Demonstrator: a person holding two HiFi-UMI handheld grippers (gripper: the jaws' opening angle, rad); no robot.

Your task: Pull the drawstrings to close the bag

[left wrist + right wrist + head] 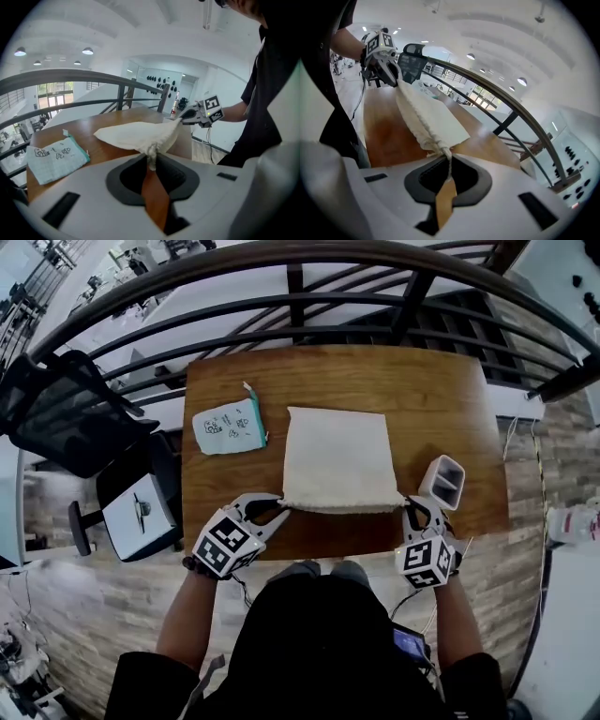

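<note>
A cream drawstring bag [337, 460] lies flat on the wooden table [234, 381], its gathered mouth along the near edge. My left gripper [279, 512] is shut on the drawstring at the mouth's left end; in the left gripper view the bunched cloth [136, 133] runs into its jaws [151, 161]. At the mouth's right end my right gripper [411, 507] is shut on the other drawstring [448, 164], which enters the right gripper [449, 173]. The mouth edge is puckered and stretched between both grippers. Each gripper shows in the other's view: the right gripper [185, 115], the left gripper [384, 65].
A pale printed pouch with a teal edge [228, 426] lies on the table left of the bag. A small white open box [442, 482] stands by my right gripper. A black chair [66, 413] is off the table's left side, and a dark railing [300, 296] runs behind.
</note>
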